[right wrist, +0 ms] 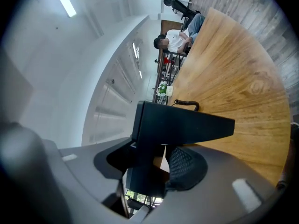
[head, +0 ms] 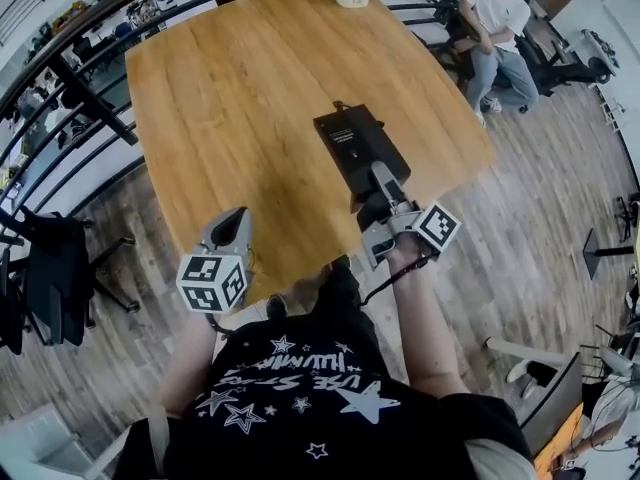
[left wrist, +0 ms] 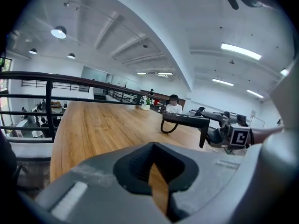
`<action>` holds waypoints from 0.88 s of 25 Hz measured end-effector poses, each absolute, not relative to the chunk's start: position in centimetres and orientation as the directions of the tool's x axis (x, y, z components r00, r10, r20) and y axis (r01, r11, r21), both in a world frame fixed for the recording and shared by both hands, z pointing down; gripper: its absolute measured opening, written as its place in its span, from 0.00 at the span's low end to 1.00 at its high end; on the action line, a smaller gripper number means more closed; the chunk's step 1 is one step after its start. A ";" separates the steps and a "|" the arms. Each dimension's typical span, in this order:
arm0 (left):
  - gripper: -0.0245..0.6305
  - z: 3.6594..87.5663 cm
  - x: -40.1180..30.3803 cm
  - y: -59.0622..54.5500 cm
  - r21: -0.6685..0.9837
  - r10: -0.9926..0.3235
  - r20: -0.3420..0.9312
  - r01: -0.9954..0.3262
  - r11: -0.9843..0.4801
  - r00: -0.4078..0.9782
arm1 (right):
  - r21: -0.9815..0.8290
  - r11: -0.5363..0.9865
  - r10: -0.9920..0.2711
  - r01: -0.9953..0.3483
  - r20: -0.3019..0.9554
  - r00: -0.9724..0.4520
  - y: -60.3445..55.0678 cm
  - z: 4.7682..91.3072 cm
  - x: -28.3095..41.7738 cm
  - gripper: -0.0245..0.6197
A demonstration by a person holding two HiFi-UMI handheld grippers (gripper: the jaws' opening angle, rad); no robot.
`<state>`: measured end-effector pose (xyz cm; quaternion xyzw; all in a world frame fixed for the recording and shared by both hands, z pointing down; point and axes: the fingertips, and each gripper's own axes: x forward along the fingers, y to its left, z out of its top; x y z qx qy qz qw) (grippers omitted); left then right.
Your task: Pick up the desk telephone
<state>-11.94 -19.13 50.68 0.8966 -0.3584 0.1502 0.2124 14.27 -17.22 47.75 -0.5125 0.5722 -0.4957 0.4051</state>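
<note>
Over the near half of the wooden table (head: 230, 88), the desk telephone (head: 355, 138) sits clamped by its near edge in the right gripper (head: 372, 193). The left gripper view suggests the body is off the wood. The left gripper (head: 235, 230) is empty, jaws pinched nearly together, hanging by the table's near-left edge.

For the lift: it's an edge grip on a long body, so expect droop. Go slow, hold it level, no wrist roll, and mind the coiled cord (right wrist: 187, 104) snagging.

Unclear:
- The phone's body blocks how deep the pads bite.
- Can't confirm a handset or keypad.
- Can't tell if the cord's loop touches the table.
</note>
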 end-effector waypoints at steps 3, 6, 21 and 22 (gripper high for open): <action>0.04 50.6 -12.5 -18.7 0.261 -0.559 0.424 -0.688 -0.677 0.712 | -0.983 -0.014 -0.991 -0.183 0.038 -0.131 -16.0 47.6 13.1 0.36; 0.04 50.8 -13.6 -17.7 0.253 -0.537 0.420 -0.663 -0.704 0.731 | -0.983 -0.007 -0.993 -0.184 0.028 -0.113 -14.0 47.6 11.1 0.37; 0.04 50.3 -14.6 -15.7 0.274 -0.507 0.407 -0.631 -0.726 0.760 | -0.984 0.028 -0.983 -0.178 0.005 -0.182 -9.9 47.0 5.1 0.37; 0.04 50.3 -14.6 -15.5 0.269 -0.511 0.411 -0.635 -0.724 0.755 | -0.985 0.040 -0.982 -0.168 -0.007 -0.189 -9.8 47.0 5.0 0.37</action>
